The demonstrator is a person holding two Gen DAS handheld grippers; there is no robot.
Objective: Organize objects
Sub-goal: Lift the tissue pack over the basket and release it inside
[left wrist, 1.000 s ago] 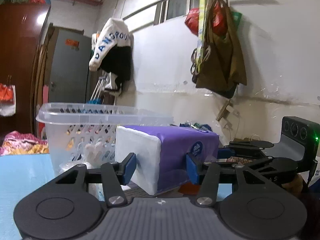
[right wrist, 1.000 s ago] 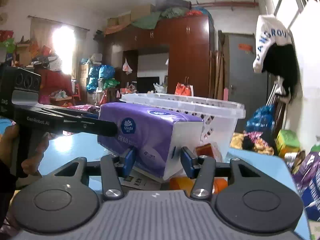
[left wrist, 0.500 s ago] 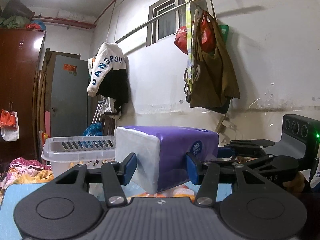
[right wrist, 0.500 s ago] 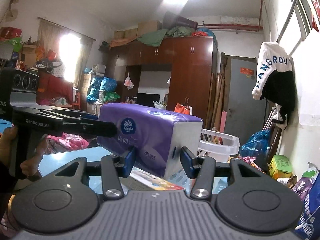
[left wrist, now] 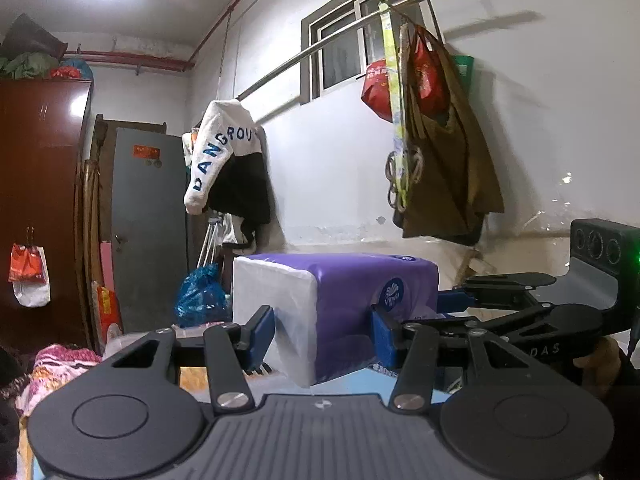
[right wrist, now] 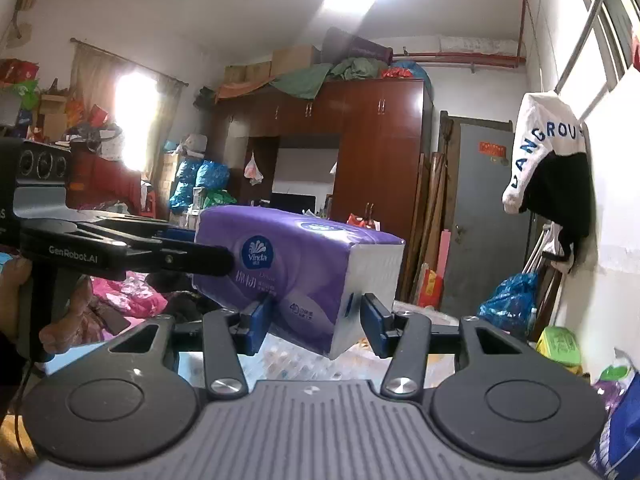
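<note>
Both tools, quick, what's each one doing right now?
Left tool: closed on one end of the purple tissue pack.
Right tool: closed on the other end of the same pack.

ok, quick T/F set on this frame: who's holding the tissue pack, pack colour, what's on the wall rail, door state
1. Both grippers grip the same tissue pack. True: the left gripper and the right gripper each pinch a corner of it.
2. The pack lies flat on the table. False: it is held in the air.
3. The pack's wrapper is green. False: it is purple with white ends.
4. A brown bag hangs from the wall rail. True.
5. The grey door stands wide open. False: it looks shut.
</note>
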